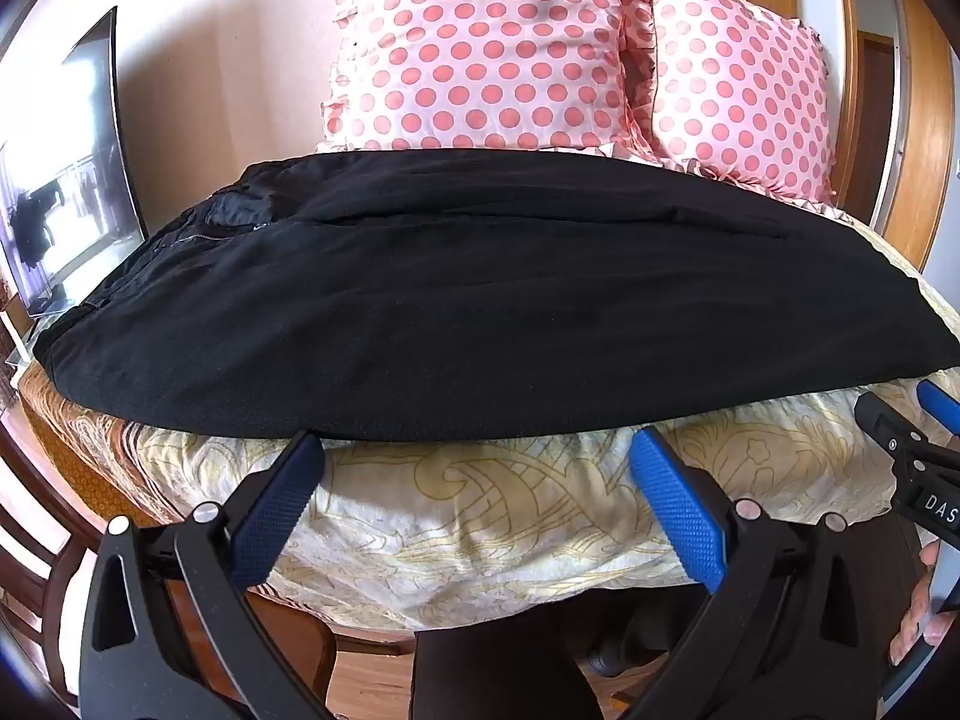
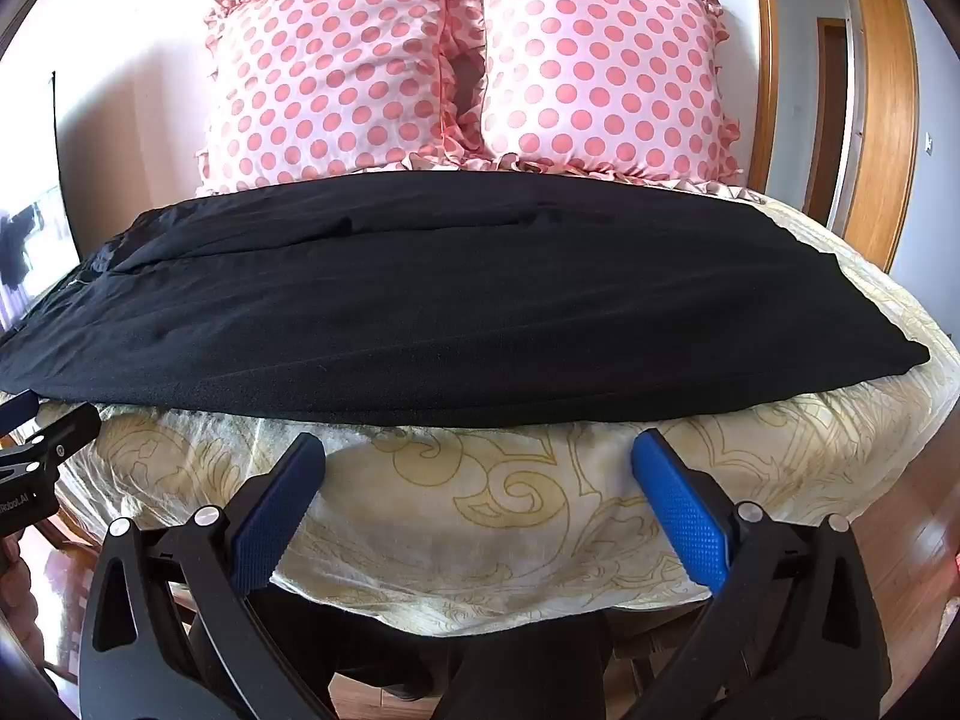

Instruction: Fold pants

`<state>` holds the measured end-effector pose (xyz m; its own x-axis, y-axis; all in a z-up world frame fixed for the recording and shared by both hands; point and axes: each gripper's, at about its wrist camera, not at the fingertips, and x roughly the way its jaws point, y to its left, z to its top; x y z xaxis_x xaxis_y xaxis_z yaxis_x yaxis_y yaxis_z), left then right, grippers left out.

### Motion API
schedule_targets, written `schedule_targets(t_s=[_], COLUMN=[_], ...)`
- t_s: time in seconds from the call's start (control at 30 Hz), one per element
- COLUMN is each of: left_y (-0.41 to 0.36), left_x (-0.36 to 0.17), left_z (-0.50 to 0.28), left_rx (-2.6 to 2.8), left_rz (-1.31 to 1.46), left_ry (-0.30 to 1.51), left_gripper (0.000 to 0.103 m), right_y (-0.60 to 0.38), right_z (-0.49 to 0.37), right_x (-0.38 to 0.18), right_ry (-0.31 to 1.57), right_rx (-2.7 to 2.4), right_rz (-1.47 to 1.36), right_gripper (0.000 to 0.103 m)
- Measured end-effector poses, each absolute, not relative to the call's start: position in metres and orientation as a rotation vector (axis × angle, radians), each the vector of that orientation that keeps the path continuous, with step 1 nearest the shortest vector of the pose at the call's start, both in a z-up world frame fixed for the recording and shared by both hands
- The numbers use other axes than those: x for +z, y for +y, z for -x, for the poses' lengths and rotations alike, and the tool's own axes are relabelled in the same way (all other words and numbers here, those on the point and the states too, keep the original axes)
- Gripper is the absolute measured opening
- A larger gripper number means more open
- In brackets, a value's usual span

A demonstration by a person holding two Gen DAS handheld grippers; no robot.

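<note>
Black pants [image 1: 456,294] lie flat across the bed, waistband and zipper at the left, legs running right; they also show in the right wrist view [image 2: 456,312]. My left gripper [image 1: 477,450] is open and empty, its blue pads just short of the pants' near edge, left of middle. My right gripper [image 2: 480,453] is open and empty, just short of the near edge further right. The right gripper also shows at the right edge of the left wrist view [image 1: 918,420]. The left gripper's body shows at the left edge of the right wrist view [image 2: 42,444].
The bed has a cream and gold patterned cover [image 1: 480,528]. Two pink polka-dot pillows [image 2: 336,72] [image 2: 606,72] stand at the head. A mirror [image 1: 66,180] leans at the left. A wooden door frame [image 2: 876,90] is at the right. Wooden floor lies below.
</note>
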<state>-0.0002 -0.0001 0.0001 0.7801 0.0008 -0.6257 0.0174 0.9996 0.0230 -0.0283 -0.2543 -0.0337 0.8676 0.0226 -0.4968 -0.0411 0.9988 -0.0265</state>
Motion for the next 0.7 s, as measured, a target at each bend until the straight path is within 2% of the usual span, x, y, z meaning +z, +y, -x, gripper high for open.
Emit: schedule_targets(t_s=[0.7], left_y=[-0.0004], left_x=[0.0001], left_z=[0.0003], left_rx=[-0.008], left_rz=[-0.028], left_ry=[0.673], left_gripper=[0.101], right_y=[-0.2538], right_z=[0.0281], right_x=[-0.0339], right_ry=[0.522], right_rx=[0.030], right_rz=[0.043], right_gripper=[0.102])
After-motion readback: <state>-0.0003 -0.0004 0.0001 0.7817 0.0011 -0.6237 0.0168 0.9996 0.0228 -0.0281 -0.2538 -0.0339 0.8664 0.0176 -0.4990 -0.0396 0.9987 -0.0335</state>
